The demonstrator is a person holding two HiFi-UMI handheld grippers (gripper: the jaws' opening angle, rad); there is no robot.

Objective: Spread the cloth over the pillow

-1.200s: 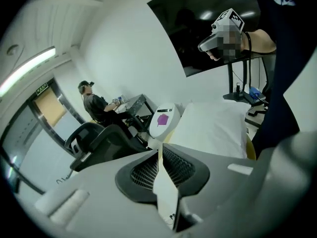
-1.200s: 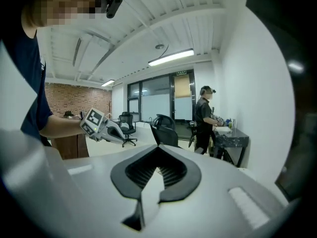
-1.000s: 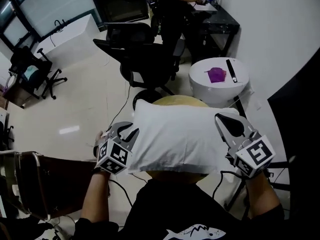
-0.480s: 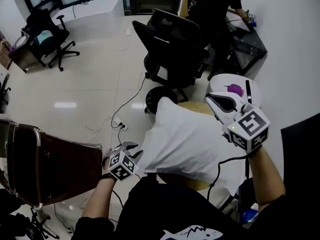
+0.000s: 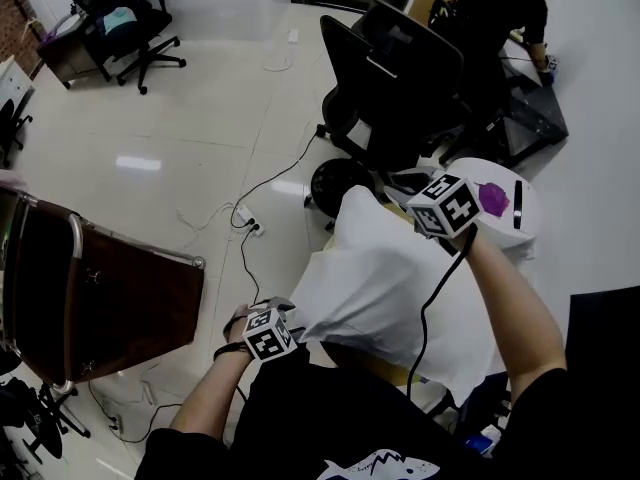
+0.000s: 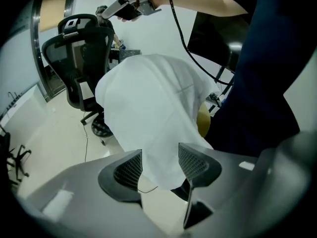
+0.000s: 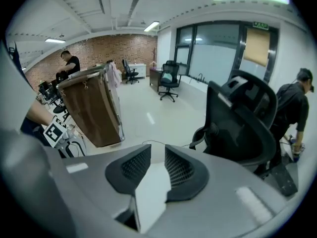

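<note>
Cloth (image 5: 370, 278), white, smooth, mounded; left gripper (image 6: 160, 158), right gripper (image 7: 158, 152), fingers apart, just opening, cloth between

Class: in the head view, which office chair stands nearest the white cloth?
The big black high-backed chair, directly beyond the cloth. The other chairs, such as the one at top left, stand far off across the floor.

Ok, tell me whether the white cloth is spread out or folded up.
Spread. The white cloth lies open over the yellow pillow, draped down its sides with only a sliver of pillow showing.
</note>
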